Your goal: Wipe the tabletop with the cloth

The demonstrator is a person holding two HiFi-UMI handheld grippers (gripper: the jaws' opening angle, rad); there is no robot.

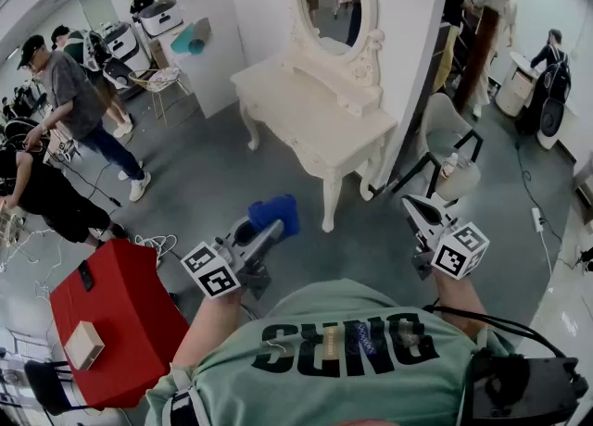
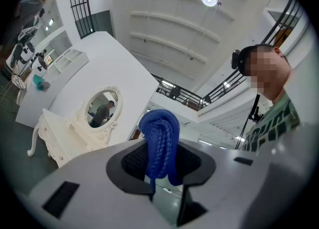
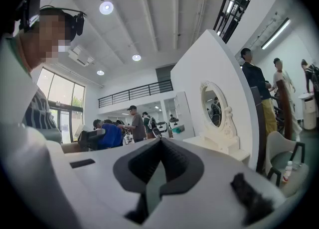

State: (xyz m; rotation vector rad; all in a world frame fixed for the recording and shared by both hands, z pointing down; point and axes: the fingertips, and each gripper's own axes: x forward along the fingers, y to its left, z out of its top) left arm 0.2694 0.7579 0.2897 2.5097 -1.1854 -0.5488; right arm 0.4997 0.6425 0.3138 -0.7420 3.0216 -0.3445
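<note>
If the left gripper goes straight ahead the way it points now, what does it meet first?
Probably the white dressing table, near its closest corner. The left gripper, holding the blue cloth, aims there, but depth is unclear.

Only one readable print: big dark block letters across your green shirt (image 1: pixel 343 345), just behind both tools. The part behind the left tool (image 1: pixel 266 227) reads roughly "SUNG". The part behind the right tool (image 1: pixel 419 208) looks reversed, so you can't read it reliably. Small blue script sits between them, too small to read. The marker cubes (image 1: pixel 460 250) on the tools carry black-and-white square codes only.
</note>
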